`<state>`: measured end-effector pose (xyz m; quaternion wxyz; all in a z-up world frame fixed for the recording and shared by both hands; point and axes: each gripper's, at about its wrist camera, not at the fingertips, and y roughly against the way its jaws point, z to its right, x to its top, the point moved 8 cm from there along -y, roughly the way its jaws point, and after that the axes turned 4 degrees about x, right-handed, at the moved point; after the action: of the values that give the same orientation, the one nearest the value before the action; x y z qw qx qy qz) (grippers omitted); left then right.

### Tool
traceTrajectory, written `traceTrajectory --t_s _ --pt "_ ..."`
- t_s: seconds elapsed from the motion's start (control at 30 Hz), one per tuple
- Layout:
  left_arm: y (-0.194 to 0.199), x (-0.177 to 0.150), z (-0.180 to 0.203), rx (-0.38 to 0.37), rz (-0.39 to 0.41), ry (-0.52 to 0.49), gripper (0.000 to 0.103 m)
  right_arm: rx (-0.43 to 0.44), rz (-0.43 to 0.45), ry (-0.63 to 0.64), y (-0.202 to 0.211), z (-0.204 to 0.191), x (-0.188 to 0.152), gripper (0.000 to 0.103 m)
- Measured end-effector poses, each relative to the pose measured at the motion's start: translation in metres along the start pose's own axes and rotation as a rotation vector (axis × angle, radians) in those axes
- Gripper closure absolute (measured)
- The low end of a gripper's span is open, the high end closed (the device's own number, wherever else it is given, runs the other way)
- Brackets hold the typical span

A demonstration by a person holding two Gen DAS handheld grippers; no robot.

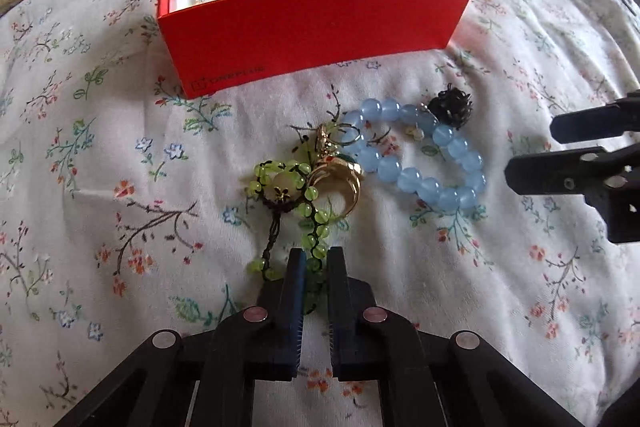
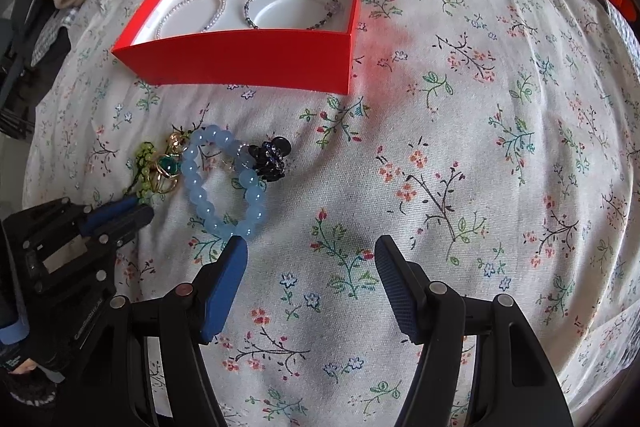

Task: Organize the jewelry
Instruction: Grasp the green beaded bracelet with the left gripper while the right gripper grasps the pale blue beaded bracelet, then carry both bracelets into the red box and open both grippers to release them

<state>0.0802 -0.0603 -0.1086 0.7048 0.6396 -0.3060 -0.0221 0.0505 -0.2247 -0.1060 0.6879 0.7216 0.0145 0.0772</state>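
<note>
Left gripper (image 1: 316,259) jaws pinching green bracelet (image 1: 288,195), right gripper (image 2: 312,247) agape.

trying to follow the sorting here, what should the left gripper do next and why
Probably lift gently and carry toward the red box. The left gripper looks closed on the near end of the green bead bracelet, but that bracelet lies against the gold rings, so a slow lift should show whether they snag. The right gripper is open beside the blue bead bracelet, holding nothing.
</note>
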Motion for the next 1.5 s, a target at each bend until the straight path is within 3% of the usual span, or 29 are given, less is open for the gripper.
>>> traceTrajectory --t_s 0.27,0.67,0.8,1.07,1.13,1.5 --pt "0.035 0.008 -0.013 -0.019 0.055 0.059 0.099 0.044 -0.009 -0.061 -0.005 -0.002 0.008 0.034" --pt "0.047 0.015 -0.041 -0.016 0.069 0.150 0.100 0.103 -0.016 -0.131 -0.018 -0.008 0.021 0.035" --pt "0.045 0.012 -0.043 -0.009 0.062 0.154 0.100 0.127 -0.017 -0.135 -0.027 -0.019 0.025 0.055" --pt "0.035 0.009 -0.046 0.009 0.032 0.161 0.100 0.074 -0.011 -0.056 -0.034 -0.028 0.025 0.073" --pt "0.032 0.009 -0.047 0.013 0.024 0.164 0.100 0.073 -0.015 -0.020 -0.035 -0.033 0.023 0.090" --pt "0.051 0.021 -0.047 -0.002 0.077 0.179 0.100 0.134 0.049 0.027 0.004 -0.044 0.019 0.091"
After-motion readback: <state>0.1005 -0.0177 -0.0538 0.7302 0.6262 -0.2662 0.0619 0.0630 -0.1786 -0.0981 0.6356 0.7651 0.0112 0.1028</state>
